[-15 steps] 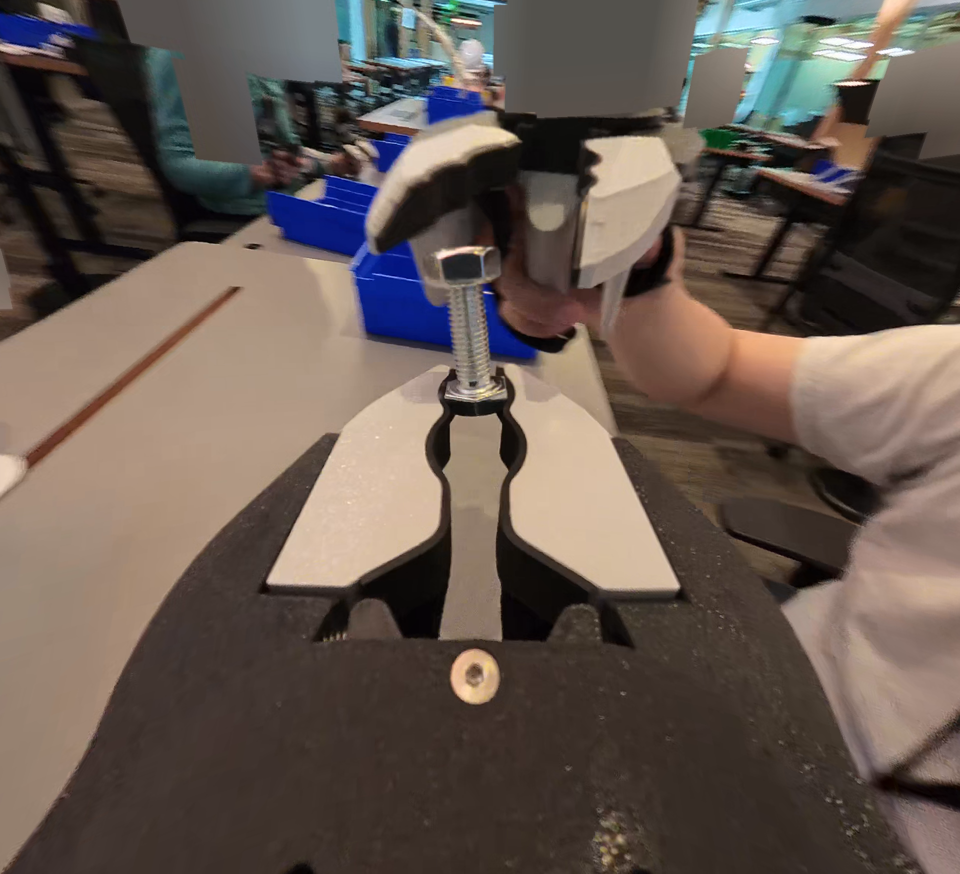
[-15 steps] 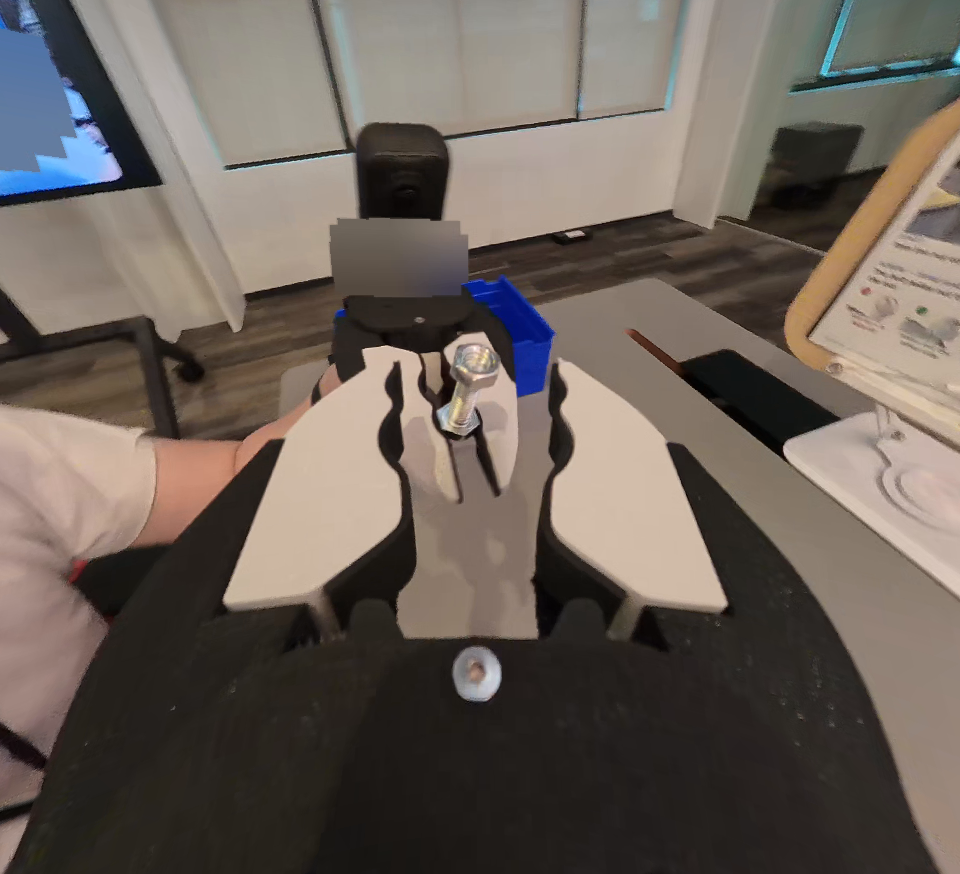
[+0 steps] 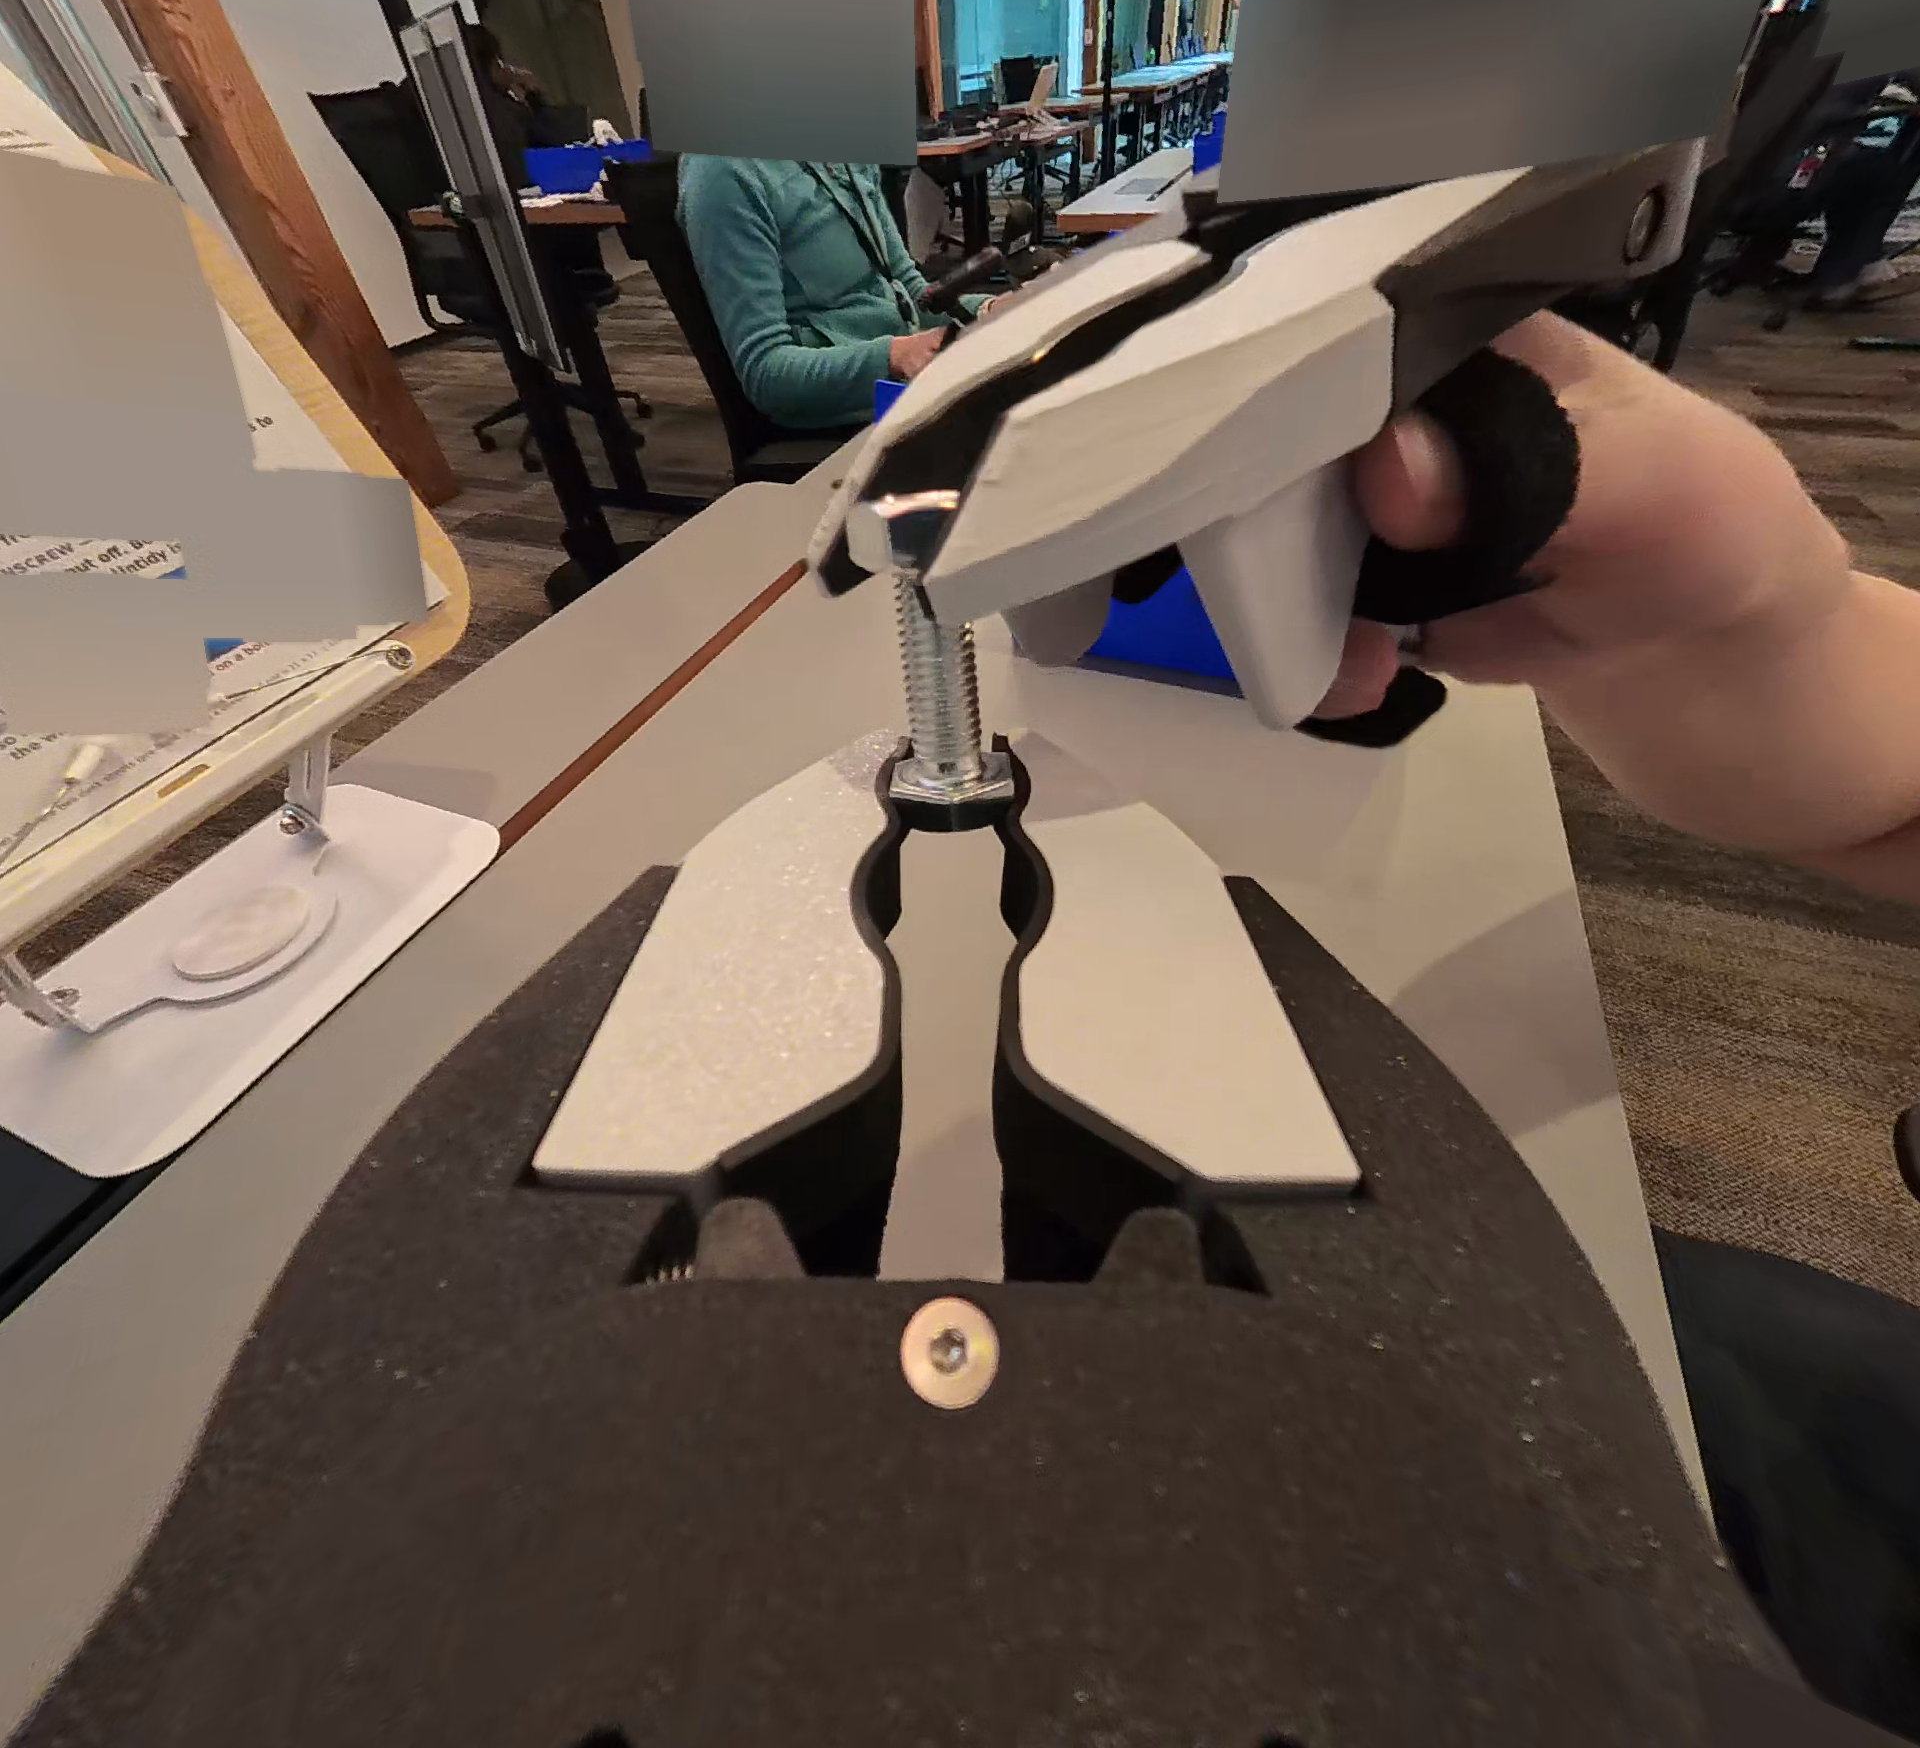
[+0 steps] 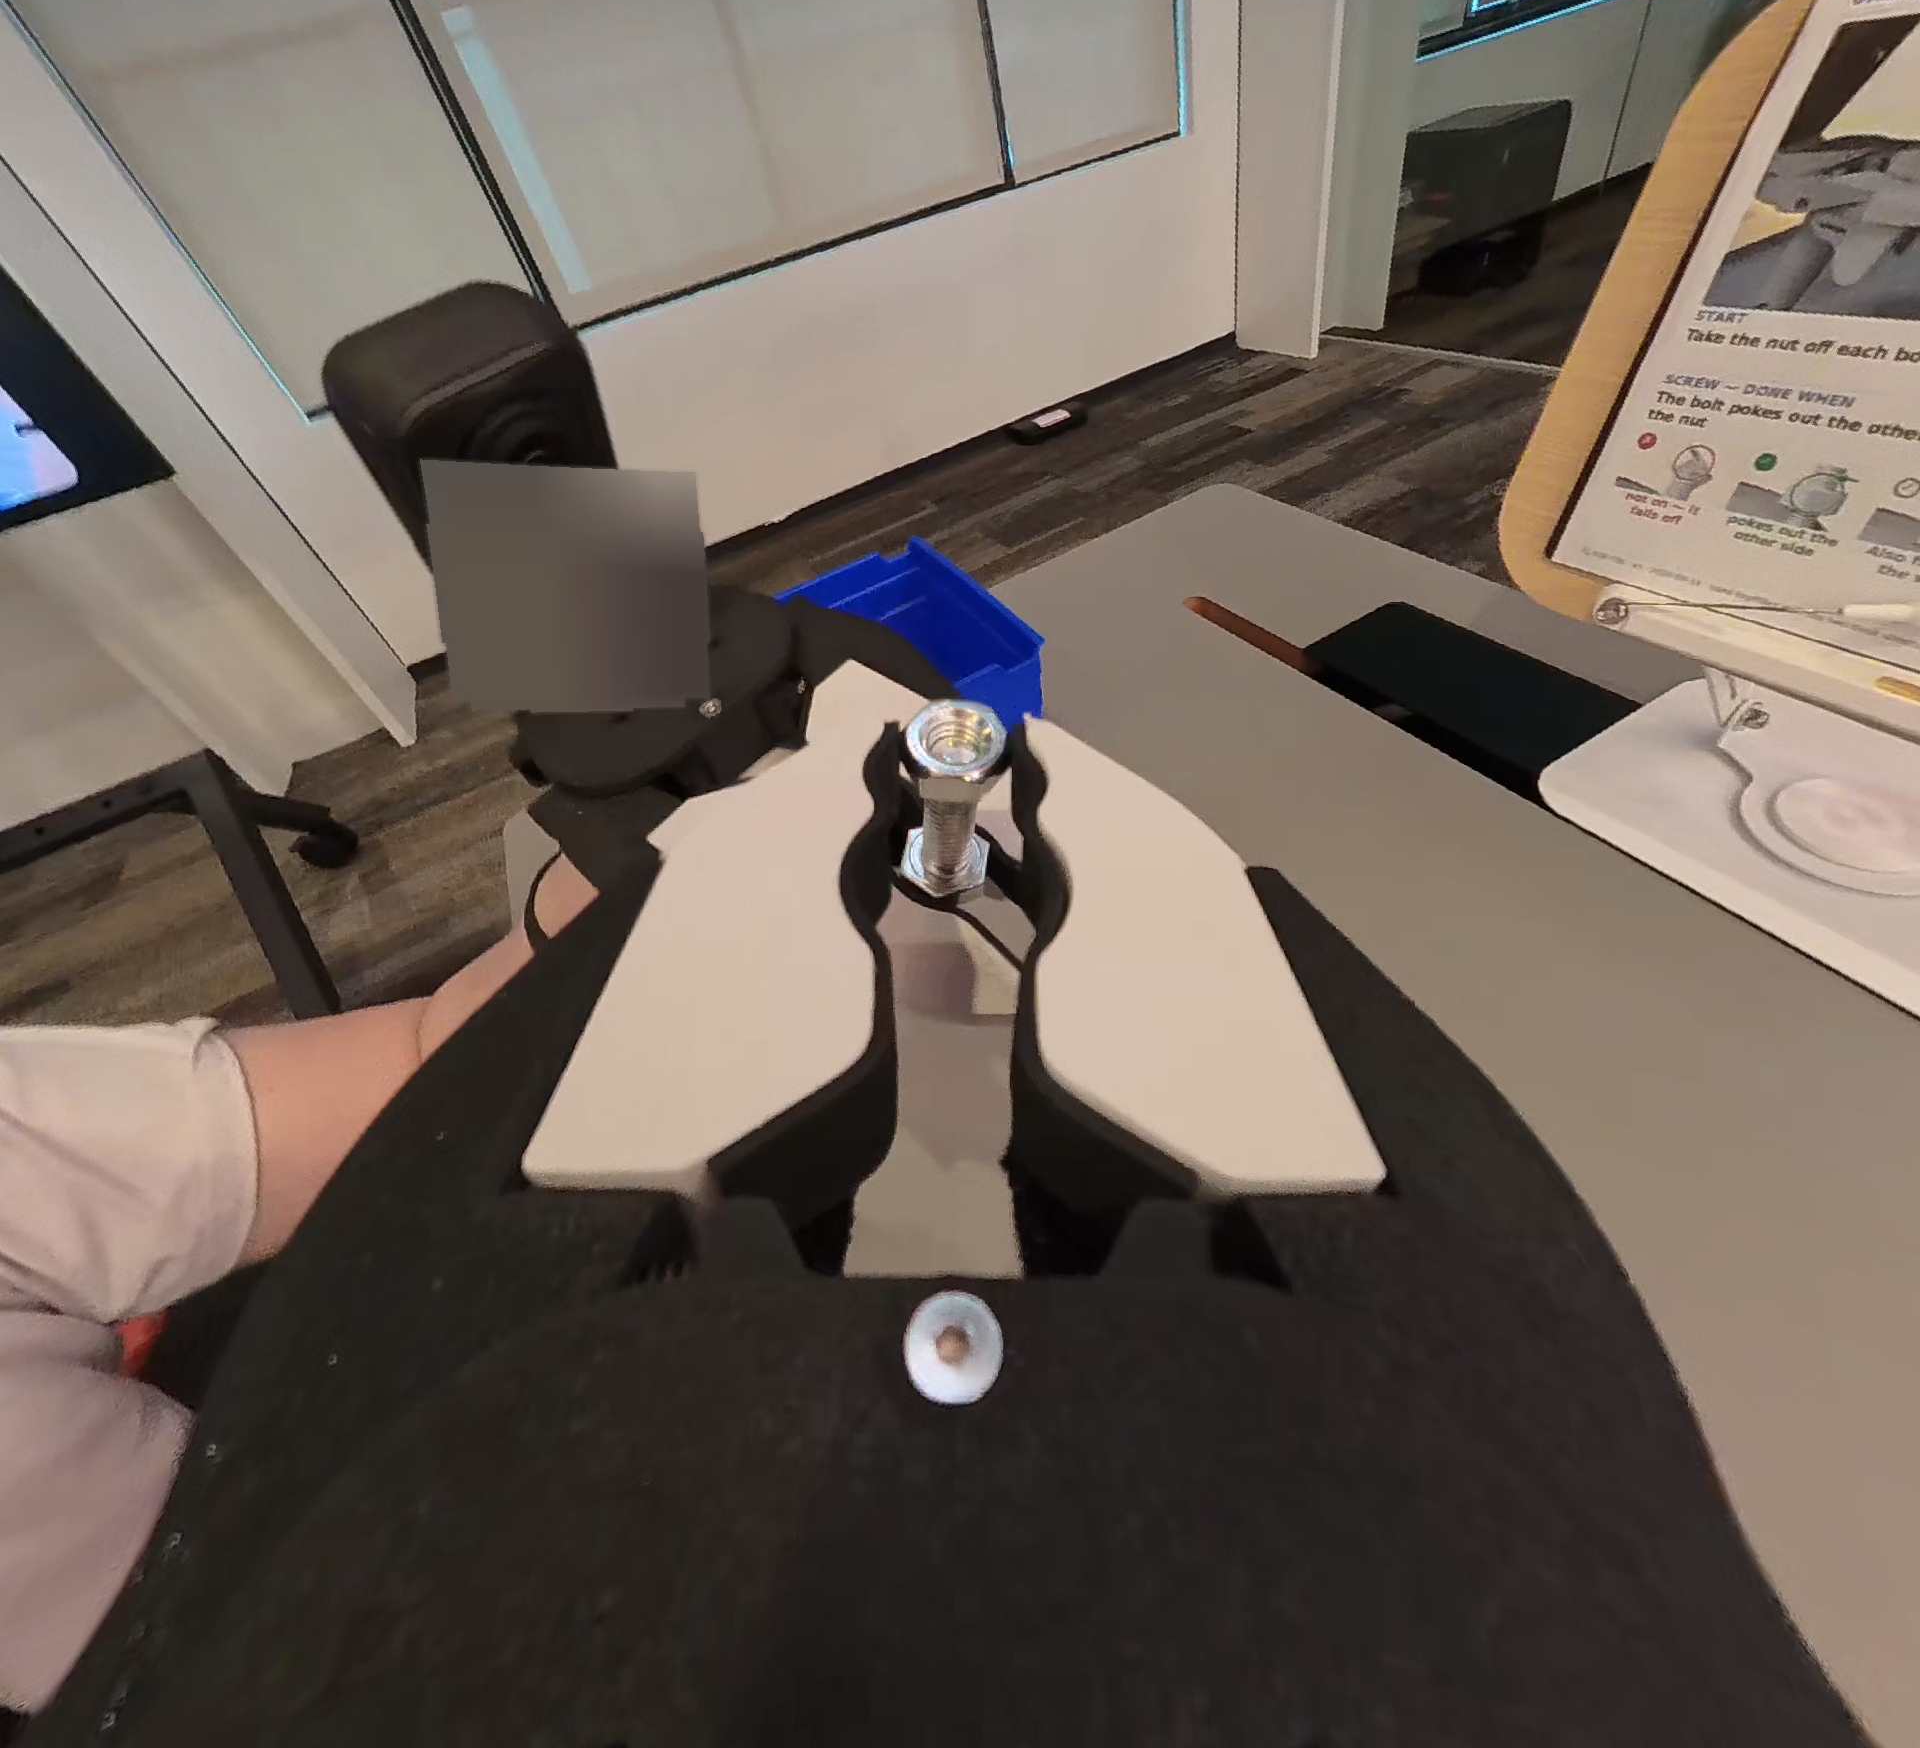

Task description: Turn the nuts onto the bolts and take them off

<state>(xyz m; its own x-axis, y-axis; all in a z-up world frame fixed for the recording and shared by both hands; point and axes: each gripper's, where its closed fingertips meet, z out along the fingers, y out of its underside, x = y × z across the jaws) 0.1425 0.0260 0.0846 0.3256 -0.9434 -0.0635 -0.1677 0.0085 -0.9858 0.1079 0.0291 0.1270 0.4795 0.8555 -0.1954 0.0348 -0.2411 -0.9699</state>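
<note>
Now the bolt (image 3: 938,680) is gripped at both ends above the table (image 3: 665,722). The head is clamped in the jaws of the right gripper (image 3: 883,526), which reaches in from the far right of the left wrist view, and the nut (image 3: 951,779) is pinched at the tips of the left gripper (image 3: 951,789), whose jaws are narrow and closed on it. In the right wrist view the right gripper (image 4: 951,753) is seen with its tips drawn in around the hexagonal head, the nut (image 4: 940,867) lying farther down the shaft near the thread's end.

Half a second earlier the right gripper's jaws were spread wide, with the bolt head standing free between them; they are now closed on it. The left gripper's hold on the nut is unchanged. The right gripper was also presented end-on then, whereas it is now laid over from the far right at a slant. The surroundings have swung as well: a blue bin (image 4: 935,618) was prominent behind the bolt before and is now mostly hidden in the left wrist view, while a stand (image 3: 239,877) bearing an instruction sheet has come into view at the near left.

From this it is judged that a turning stroke can be started, the bolt being rotated against the held nut. Whether on or off cannot be told.
</note>
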